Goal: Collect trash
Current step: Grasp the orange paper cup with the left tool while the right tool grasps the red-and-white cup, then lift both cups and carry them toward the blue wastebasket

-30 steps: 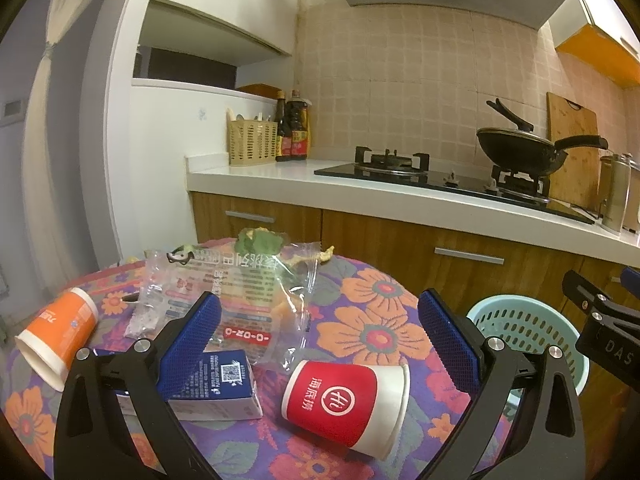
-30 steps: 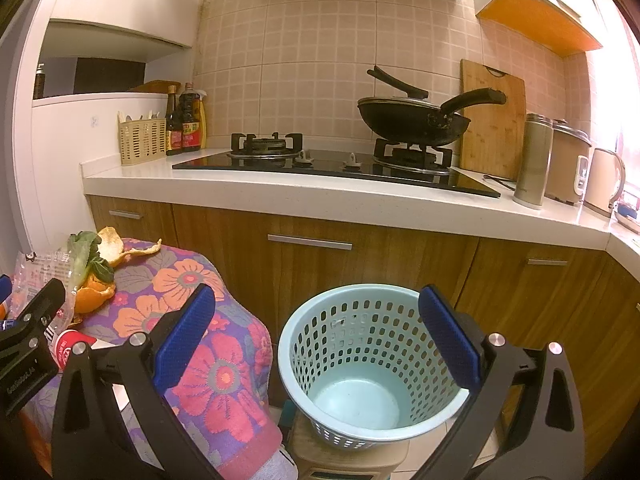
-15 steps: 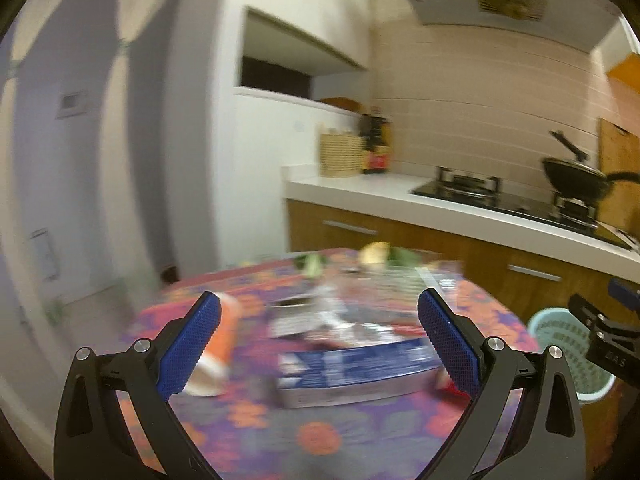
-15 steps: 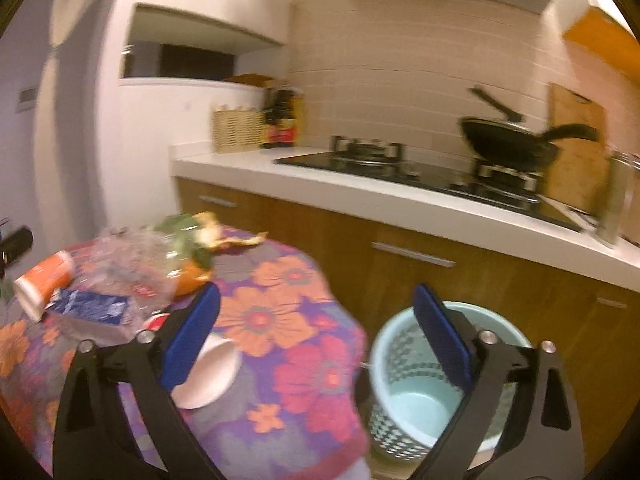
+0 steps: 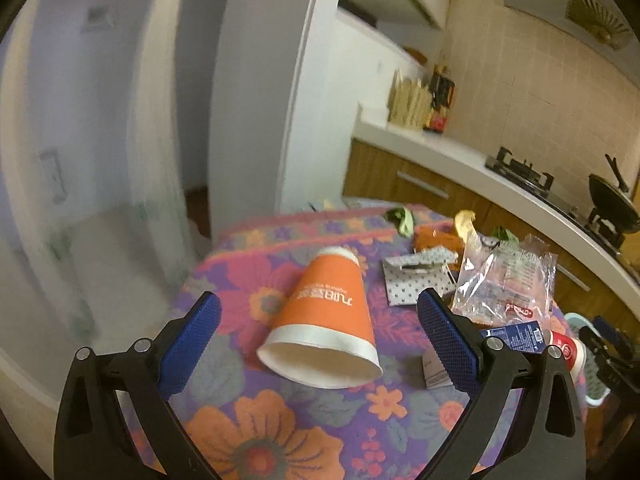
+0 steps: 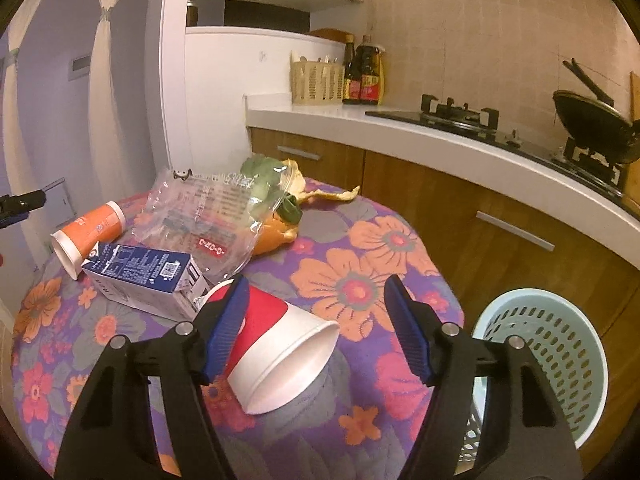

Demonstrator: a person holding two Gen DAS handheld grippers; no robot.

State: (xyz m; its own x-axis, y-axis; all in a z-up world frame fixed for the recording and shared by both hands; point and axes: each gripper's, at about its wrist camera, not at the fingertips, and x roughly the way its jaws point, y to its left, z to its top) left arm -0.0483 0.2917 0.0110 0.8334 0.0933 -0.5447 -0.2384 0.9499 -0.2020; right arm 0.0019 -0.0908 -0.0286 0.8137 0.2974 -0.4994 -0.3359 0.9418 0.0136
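Note:
An orange paper cup [image 5: 326, 320] lies on its side on the floral table [image 5: 256, 432], mouth toward me. My left gripper [image 5: 318, 328] is open, its blue pads on either side of the cup and just above it. A red and white paper cup [image 6: 280, 352] lies on its side between the open jaws of my right gripper [image 6: 316, 320]. Behind it lie a blue and white carton [image 6: 140, 276], a clear plastic wrapper [image 6: 204, 216] and orange peel with green leaves [image 6: 280, 216]. A light blue trash basket [image 6: 548, 364] stands on the floor to the right of the table.
A kitchen counter [image 6: 440, 140] with wooden cabinets, a gas stove and a black pan [image 6: 592, 120] runs behind the table. A white wall and curtain stand to the left. A dotted paper wrapper [image 5: 416, 276] lies beyond the orange cup.
Both grippers have swung left. The left moved from the red cup over to the orange cup. The right moved from the basket to the red cup on the table.

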